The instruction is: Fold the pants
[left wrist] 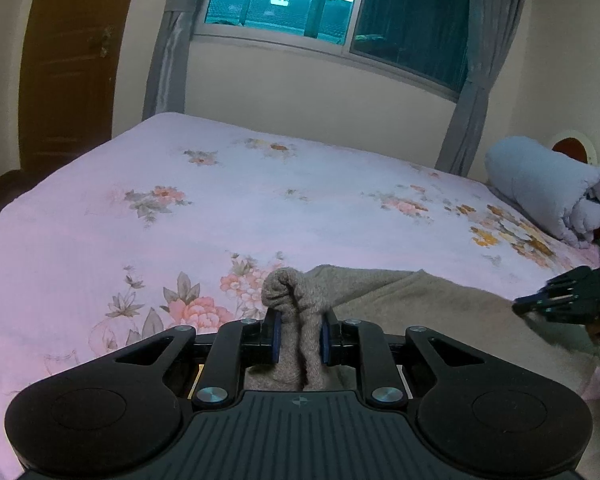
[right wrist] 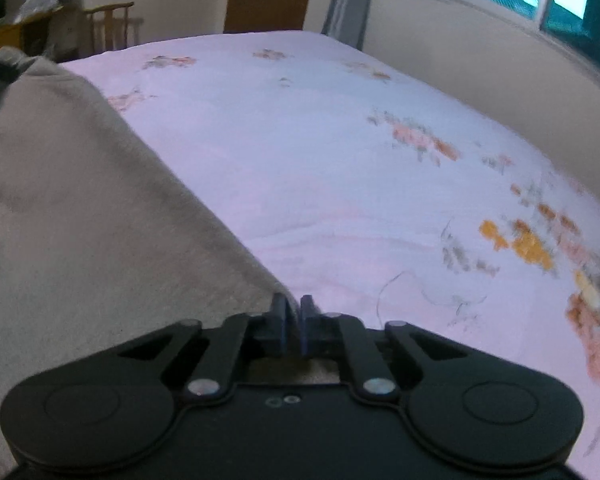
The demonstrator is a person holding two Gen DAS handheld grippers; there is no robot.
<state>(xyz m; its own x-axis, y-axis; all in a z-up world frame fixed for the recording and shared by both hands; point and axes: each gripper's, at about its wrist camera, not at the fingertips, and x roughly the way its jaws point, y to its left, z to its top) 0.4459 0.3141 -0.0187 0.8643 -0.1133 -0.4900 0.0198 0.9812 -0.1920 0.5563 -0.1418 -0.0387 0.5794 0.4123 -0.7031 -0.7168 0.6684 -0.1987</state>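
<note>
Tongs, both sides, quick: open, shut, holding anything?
Left tongs: shut on a bunched fold of the beige pants.
Right tongs: shut at the pants' edge; whether cloth is pinched between them cannot be told.

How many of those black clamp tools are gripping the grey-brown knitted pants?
2: the left gripper pinches a bunched end of the grey-brown knitted pants; the right gripper clamps their edge.

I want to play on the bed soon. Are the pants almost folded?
Not yet. Both corners look grabbed: the left gripper pinches a bunched end of the grey pants, and the right gripper is shut at their edge. The pants are spread along the near edge of the flowery bed sheet, with no neat fold showing, so the folding itself is left.
</note>
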